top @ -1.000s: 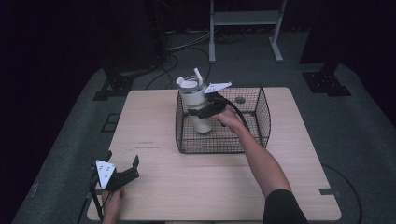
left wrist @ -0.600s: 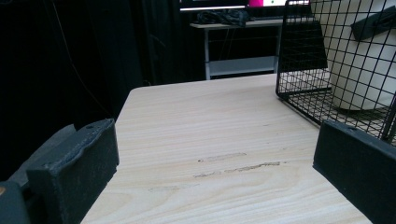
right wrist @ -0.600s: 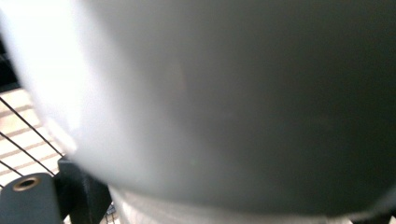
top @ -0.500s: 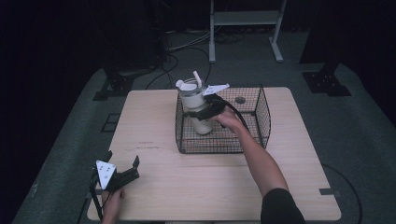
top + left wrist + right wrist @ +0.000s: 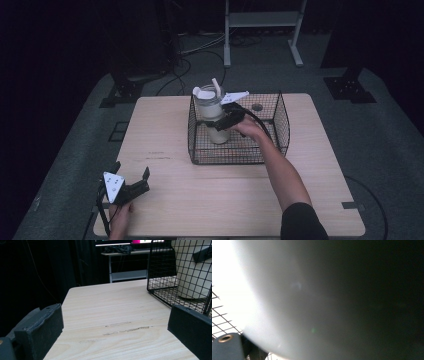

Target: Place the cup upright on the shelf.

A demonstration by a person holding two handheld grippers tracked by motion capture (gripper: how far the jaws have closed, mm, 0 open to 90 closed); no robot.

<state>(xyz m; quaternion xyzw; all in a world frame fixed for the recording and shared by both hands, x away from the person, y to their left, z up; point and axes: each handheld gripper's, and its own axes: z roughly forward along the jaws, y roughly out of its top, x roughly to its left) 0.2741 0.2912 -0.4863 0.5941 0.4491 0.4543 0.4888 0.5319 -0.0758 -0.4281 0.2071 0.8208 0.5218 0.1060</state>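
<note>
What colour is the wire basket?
Black wire mesh basket, clearest in the high view.

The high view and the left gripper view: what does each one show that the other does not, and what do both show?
High view alone: the right tongs closed around the cream tumbler inside the wire basket, the tumbler's open lid and straw, and the person's forearm.

Left gripper view alone: dark scuff marks on the wood, seen between the open black jaws.

Both: the wooden table, the basket's left part with the tumbler standing in it, and the left tongs near the table's front left corner.
</note>
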